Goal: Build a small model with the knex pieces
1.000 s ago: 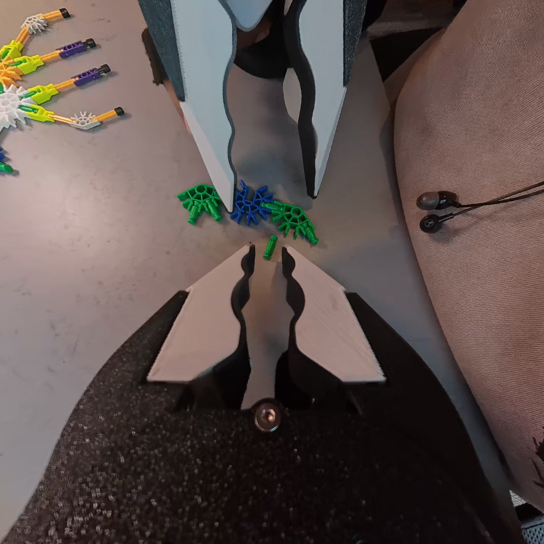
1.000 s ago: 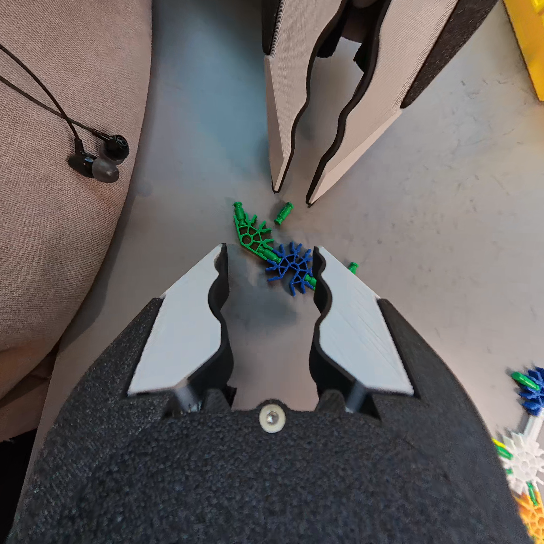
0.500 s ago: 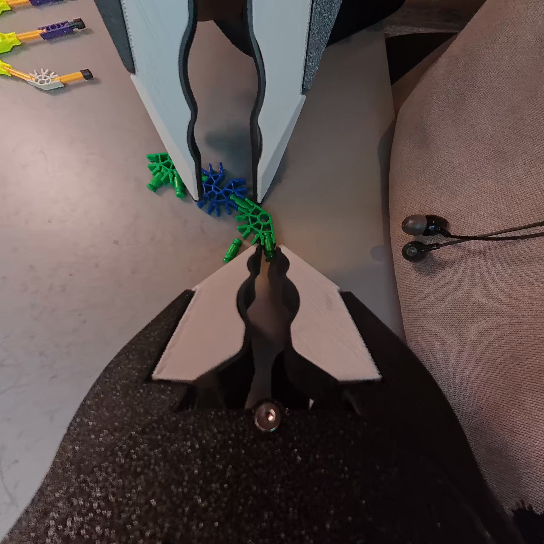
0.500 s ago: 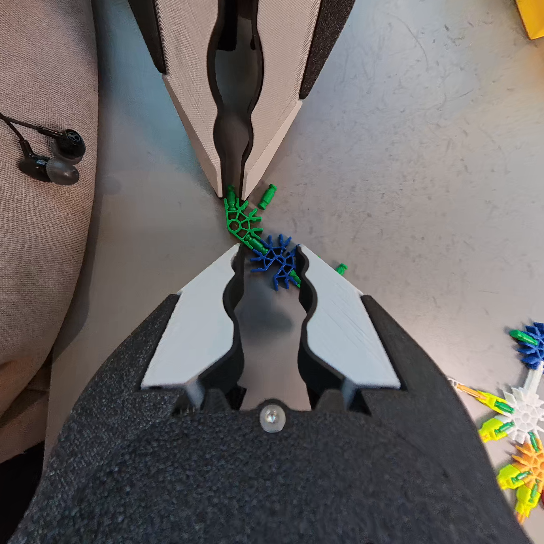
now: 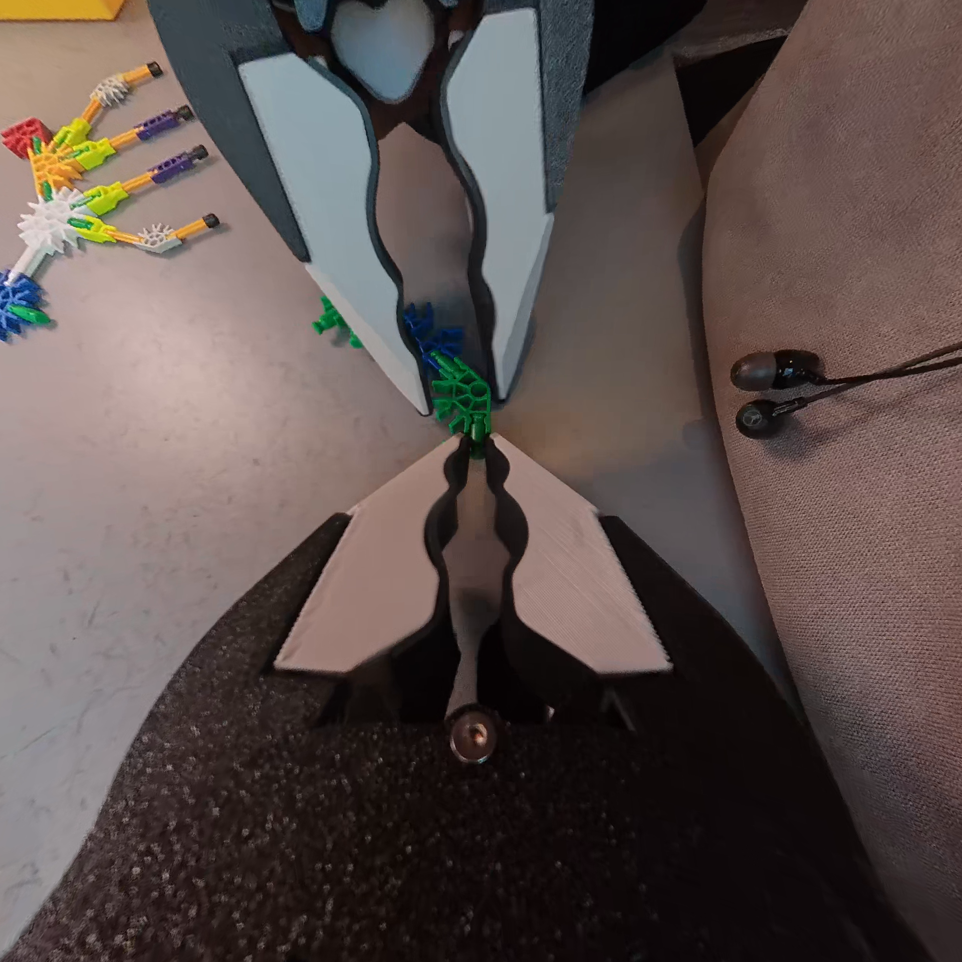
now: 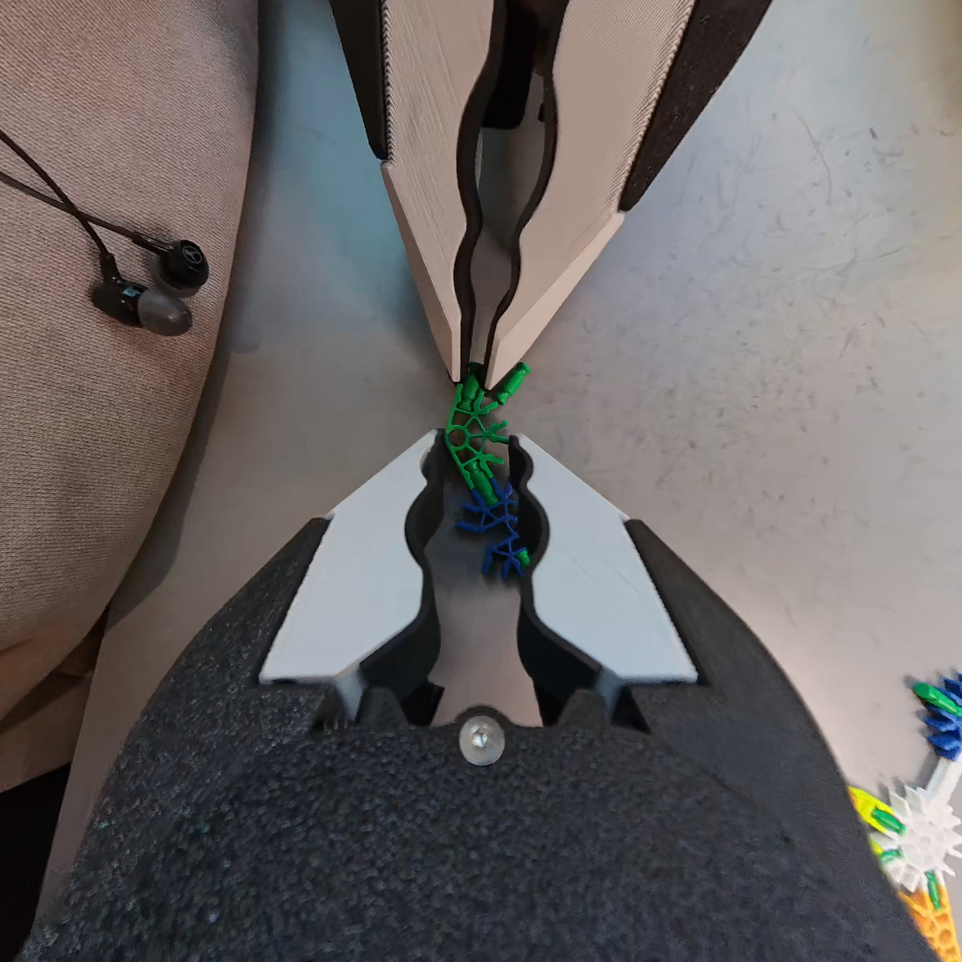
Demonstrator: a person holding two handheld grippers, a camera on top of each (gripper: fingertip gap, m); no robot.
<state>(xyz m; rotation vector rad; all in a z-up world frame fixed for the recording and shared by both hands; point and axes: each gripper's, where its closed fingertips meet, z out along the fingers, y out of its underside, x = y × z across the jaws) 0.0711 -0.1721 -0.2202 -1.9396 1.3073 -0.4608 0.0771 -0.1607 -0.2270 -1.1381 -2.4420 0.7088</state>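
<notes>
Left gripper (image 5: 475, 442) fingers closed on the short green rod (image 5: 476, 434) plugged into the end of the green fan connector (image 5: 465, 398); tips pinch it right at the connector's near edge. That green fan connector is the landmark.

Right gripper (image 6: 476, 442) fingers are apart, straddling the chain: the green fan connector (image 6: 468, 434) sits at its fingertips and the blue snowflake connector (image 6: 492, 526) lies between the fingers, just behind the fan connector and joined to it by a green rod. One right finger (image 6: 588, 588) is close against the blue piece on its outer side; whether it presses it I cannot tell. No clamp visible.

A loose green rod (image 6: 513, 382) lies just beside the fan connector's far end, next to the left fingertips as seen from the right wrist view.

From the left wrist view, the blue snowflake connector (image 5: 432, 333) is just beyond the fan connector, and a second green fan connector (image 5: 333, 325) lies past that, partly hidden behind a right finger (image 5: 354, 291).

All of it sits low on the grey desk (image 5: 156, 468).

Right of the fan connector in the left wrist view: tan fabric (image 5: 843, 468) with black earbuds (image 5: 765, 395) resting on it, cord running off frame.

Well off to the other side: a multicolour rod-and-connector assembly (image 5: 78, 208) flat on the desk, with a red block (image 5: 23, 138) touching it and a yellow object's edge (image 5: 57, 8) at the frame corner.
</notes>
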